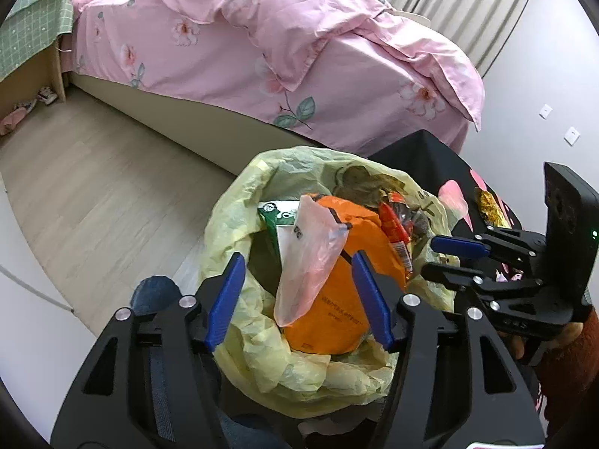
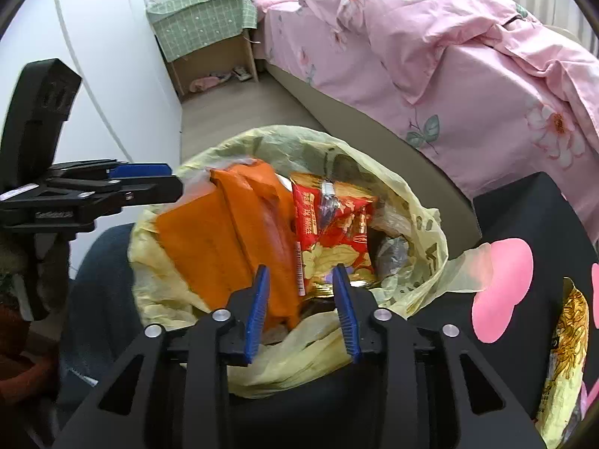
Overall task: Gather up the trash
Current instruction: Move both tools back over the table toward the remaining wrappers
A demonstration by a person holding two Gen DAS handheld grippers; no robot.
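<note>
A pale yellow trash bag (image 1: 239, 202) stands open, full of wrappers. An orange packet (image 1: 333, 310) and a thin pink plastic bag (image 1: 310, 262) lie on top, with a red snack wrapper (image 1: 395, 232) beside them. My left gripper (image 1: 299, 288) is open above the bag mouth, the pink bag between its fingers without contact. My right gripper (image 1: 438, 258) comes in from the right, jaws slightly apart. In the right wrist view the bag (image 2: 423, 205), the orange packet (image 2: 209, 247) and the red wrapper (image 2: 333, 224) lie under my open, empty right gripper (image 2: 301, 299); the left gripper (image 2: 164, 179) is at left.
A bed with a pink floral duvet (image 1: 299, 37) runs behind the bag. A black table with pink hearts (image 2: 501, 284) carries a gold snack packet (image 2: 565, 336) at right. A bedside cabinet under a green cloth (image 2: 202, 18) stands by the white wall. Wood floor (image 1: 93, 187) lies left.
</note>
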